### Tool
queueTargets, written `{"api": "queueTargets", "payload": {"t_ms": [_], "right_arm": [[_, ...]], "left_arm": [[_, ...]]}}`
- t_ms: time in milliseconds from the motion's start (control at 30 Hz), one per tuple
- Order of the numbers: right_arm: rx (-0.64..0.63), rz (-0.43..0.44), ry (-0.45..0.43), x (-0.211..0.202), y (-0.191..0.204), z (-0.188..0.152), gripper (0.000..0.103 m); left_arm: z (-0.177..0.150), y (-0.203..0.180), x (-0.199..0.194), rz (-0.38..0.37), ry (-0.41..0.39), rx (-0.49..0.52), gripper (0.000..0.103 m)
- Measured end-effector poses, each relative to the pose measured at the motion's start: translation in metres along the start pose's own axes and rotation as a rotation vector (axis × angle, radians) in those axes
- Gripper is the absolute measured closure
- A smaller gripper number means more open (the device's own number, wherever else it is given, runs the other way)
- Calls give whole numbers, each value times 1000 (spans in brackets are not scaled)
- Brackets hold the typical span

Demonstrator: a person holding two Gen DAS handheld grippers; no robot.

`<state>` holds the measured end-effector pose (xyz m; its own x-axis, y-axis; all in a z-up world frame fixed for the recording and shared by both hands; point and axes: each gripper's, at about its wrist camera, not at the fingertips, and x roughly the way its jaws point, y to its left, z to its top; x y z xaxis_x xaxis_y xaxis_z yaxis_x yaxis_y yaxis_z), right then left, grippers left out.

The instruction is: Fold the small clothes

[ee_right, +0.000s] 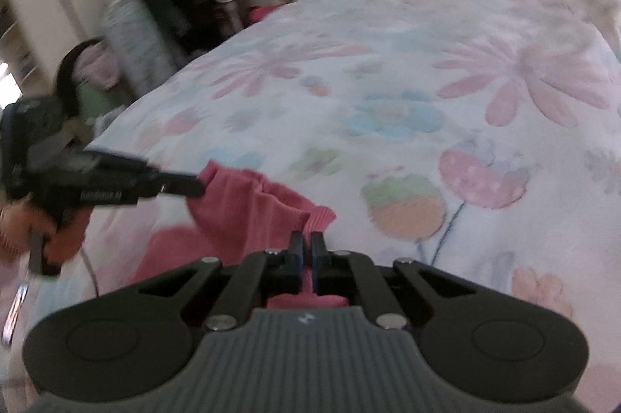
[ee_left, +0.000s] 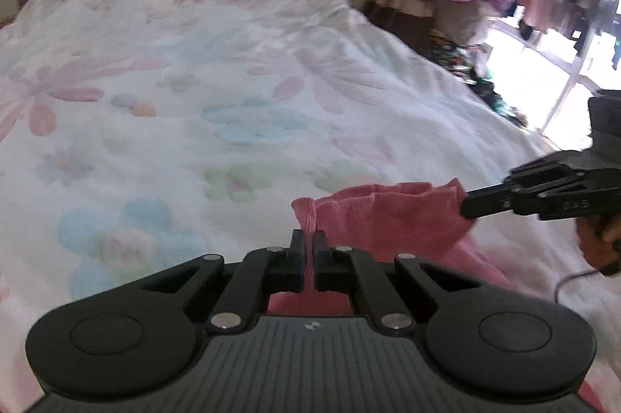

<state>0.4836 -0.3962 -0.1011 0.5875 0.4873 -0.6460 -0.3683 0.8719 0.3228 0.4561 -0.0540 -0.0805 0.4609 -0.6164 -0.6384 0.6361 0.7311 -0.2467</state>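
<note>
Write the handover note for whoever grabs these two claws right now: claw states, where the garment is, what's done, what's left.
Left claw: shut on one corner of the pink garment.
Right claw: shut on the opposite corner of the same edge.
Garment: its top edge is lifted and slung between the two claws above the floral bedspread; the rest trails down onto the bed beneath them.
Done: both corners are gripped and the edge is raised.
Left: no fold can be seen yet. Probably carry the held edge over the lower part, lay it flat, release both claws, then finish folding.
</note>
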Motion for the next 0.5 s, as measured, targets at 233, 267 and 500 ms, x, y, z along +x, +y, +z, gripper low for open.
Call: {"api": "queueTargets", "payload": {"t_ms": [233, 267, 500], "right_arm": [[-191, 3, 146, -7, 38, -70, 103], [-205, -7, 169, -4, 41, -79, 103], [-190, -21, 225, -21, 51, -109, 94]], "left_arm": [[-67, -40, 7, 17, 173, 140, 98], [-73, -41, 11, 24, 199, 138, 98], [-84, -32, -16, 54, 220, 68, 90]]}}
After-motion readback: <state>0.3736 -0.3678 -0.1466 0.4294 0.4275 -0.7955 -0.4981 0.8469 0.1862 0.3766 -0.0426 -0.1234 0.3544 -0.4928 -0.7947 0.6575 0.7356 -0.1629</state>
